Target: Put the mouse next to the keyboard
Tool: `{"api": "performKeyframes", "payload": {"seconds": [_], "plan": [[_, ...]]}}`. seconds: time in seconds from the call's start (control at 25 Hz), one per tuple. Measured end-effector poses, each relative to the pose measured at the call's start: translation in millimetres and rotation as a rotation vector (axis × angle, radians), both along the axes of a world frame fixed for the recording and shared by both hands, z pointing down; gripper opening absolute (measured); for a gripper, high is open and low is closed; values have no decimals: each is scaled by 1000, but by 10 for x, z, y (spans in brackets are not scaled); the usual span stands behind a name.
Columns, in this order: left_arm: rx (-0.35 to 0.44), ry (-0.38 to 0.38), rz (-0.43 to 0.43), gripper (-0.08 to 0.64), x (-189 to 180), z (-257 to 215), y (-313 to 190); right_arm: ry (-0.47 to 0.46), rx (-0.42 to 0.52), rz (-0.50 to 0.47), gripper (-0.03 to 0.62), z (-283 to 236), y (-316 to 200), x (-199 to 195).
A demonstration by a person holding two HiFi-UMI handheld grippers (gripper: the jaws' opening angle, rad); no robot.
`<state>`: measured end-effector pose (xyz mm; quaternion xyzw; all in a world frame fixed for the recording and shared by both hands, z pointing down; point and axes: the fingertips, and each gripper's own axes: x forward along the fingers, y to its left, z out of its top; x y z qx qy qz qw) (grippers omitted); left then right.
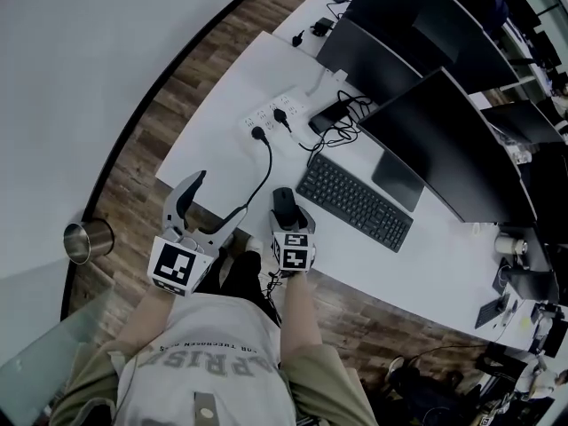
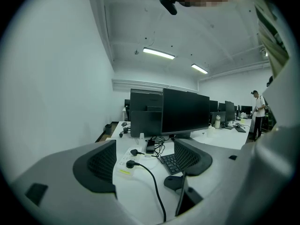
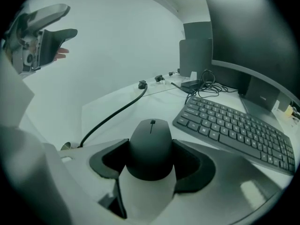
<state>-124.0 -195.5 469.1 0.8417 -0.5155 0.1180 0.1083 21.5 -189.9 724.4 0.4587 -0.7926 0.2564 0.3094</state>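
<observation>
A black mouse [image 1: 283, 204] [image 3: 151, 146] lies on the white desk [image 1: 222, 105] near its front edge, just left of the black keyboard [image 1: 355, 201] [image 3: 239, 128]. My right gripper [image 1: 289, 215] [image 3: 151, 162] points down over it, and both pads touch the mouse's sides, so it is shut on the mouse. The mouse rests on the desk. My left gripper [image 1: 220, 198] [image 2: 147, 162] hovers open at the desk's front left corner with nothing between its fingers. It also shows raised at the top left of the right gripper view [image 3: 47, 27].
A white power strip [image 1: 275, 114] with a black cable [image 1: 264, 171] lies behind the mouse. Dark monitors [image 1: 444, 140] stand behind the keyboard. A small black device with tangled leads [image 1: 330, 118] sits by the strip. A metal bin [image 1: 87, 240] stands on the floor at left.
</observation>
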Motion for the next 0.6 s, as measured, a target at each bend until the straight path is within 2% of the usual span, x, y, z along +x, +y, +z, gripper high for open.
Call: {"api": "performKeyframes", "payload": {"seconds": [0.28, 0.6], "plan": [[5, 2, 107, 370, 69, 0, -44, -29, 41, 140, 293, -161, 41, 140], [16, 20, 325, 370, 469, -26, -41, 4, 120, 368, 293, -532, 179, 630]]}}
